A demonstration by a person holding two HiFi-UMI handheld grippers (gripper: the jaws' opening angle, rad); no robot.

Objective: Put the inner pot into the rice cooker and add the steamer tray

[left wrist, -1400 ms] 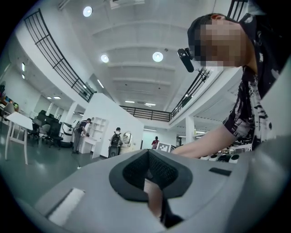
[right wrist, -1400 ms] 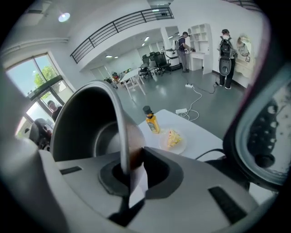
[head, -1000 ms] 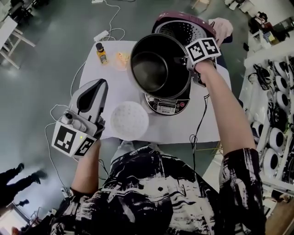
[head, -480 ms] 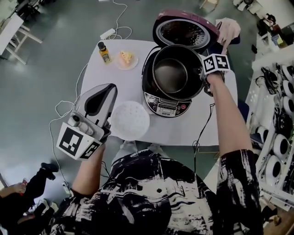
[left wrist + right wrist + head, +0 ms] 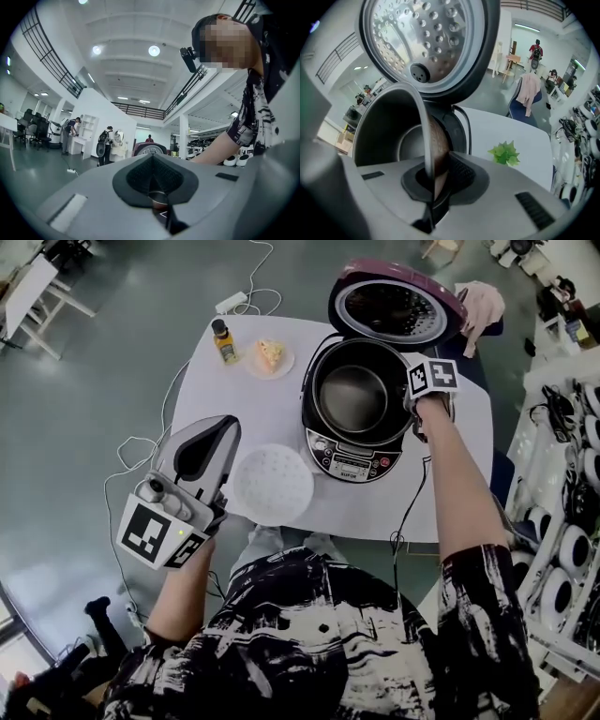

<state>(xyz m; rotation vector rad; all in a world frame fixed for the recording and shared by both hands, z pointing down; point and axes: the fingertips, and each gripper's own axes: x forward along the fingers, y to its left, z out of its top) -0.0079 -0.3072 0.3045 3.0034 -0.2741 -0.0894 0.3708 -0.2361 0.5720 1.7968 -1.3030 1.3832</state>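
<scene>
On your left, the left tool (image 5: 217, 432) hangs by the near-left corner of the worktop (image 5: 225, 399), pointing level, its jaws pressed together on nothing. I judge you hold it there to keep clear of the other hand, yet near the steamer tray (image 5: 272, 485). That white perforated tray lies flat by the front edge, just beside the rice cooker (image 5: 349, 463), and is not yet added. Further back stand 1 small bottle (image 5: 224, 340) and 1 plate (image 5: 270, 356) with a piece of food, well apart from the job.

In the middle, the inner pot (image 5: 352, 395) sits down inside the cooker body, under the raised lid (image 5: 398, 310). At its right rim the right tool (image 5: 422, 409) is clenched on the pot's wall, 1 jaw inside and 1 outside, pointing steeply down. That rim pinch likely lets the pot go straight in.

In the head view your marker cube and forearm cover those jaws. I cannot tell whether the pot is fully seated. A green leafy thing (image 5: 505, 153) on the worktop shows only in the right gripper view.
</scene>
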